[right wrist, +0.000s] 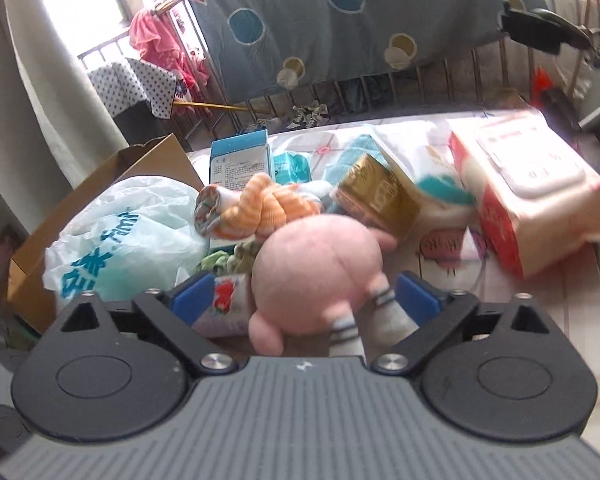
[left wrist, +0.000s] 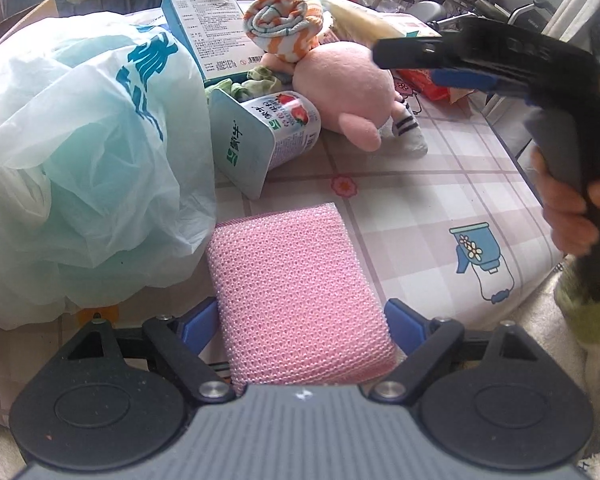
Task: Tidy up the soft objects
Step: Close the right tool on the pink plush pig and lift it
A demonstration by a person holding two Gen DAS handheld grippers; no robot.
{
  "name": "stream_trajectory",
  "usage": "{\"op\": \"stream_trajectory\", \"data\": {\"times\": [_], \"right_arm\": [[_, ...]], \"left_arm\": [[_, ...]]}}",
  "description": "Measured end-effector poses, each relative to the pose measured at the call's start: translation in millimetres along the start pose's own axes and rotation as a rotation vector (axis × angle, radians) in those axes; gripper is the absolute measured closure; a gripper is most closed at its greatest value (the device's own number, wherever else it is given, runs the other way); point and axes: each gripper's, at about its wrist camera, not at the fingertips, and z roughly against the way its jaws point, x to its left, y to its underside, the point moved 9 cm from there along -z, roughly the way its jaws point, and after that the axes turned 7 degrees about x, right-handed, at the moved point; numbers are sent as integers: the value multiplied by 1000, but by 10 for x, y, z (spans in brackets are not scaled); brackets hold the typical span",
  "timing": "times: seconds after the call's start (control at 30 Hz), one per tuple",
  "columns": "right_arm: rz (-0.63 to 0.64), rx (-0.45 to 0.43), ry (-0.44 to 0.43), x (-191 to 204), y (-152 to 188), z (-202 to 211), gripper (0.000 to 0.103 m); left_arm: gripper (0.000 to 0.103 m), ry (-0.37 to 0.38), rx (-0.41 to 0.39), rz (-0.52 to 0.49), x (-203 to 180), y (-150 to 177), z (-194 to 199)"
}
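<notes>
A pink mesh sponge lies on the checked tablecloth between the blue pads of my left gripper, whose jaws stand open around it, just touching or nearly so. A pink plush toy with striped socks lies beyond, under a rolled orange-striped sock. My right gripper hovers right of the plush, open. In the right wrist view the plush sits between the open right gripper's pads, with the rolled sock behind.
A pale green plastic bag fills the left. A yogurt cup lies on its side by a teal box. A wet-wipes pack, a gold box and a cardboard box stand around. The table edge is at right.
</notes>
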Motion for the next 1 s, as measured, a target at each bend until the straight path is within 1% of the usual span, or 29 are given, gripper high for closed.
{"op": "stream_trajectory", "data": {"times": [0.1,0.23,0.27,0.3,0.37,0.43,0.6,0.77,0.83,0.9,1.0], "right_arm": [[57,34,24,5,-121,-189,1],[99,119,50,-1,-101,-514,2],[96,137,68,7,-67,-618,3],[82,148,83,-27,-45,-656,11],[30,145,51,-55,11,-666,16],[-11,142,41,-96,36,-619,19],[-113,143,45,-257,196,-356,20],[-228,116,-16,-362,268,40,20],[-254,96,-49,-355,214,195,20],[-269,73,-74,-344,102,309,20],[-271,43,-85,-294,-131,406,20]], "left_arm": [[15,-1,-7,-4,-6,-17,-8],[16,-3,-15,-24,-34,-32,-18],[16,-3,-19,-29,-42,-37,-18],[16,-2,-22,-34,-48,-39,-20],[17,-1,-29,-47,-68,-47,-16],[17,-3,-41,-68,-107,-59,3],[18,11,-80,-117,-264,-163,145],[18,59,-117,-128,-374,-390,398],[18,86,-138,-124,-394,-545,525],[17,94,-146,-111,-359,-712,633],[17,110,-162,-104,-295,-1005,804]]}}
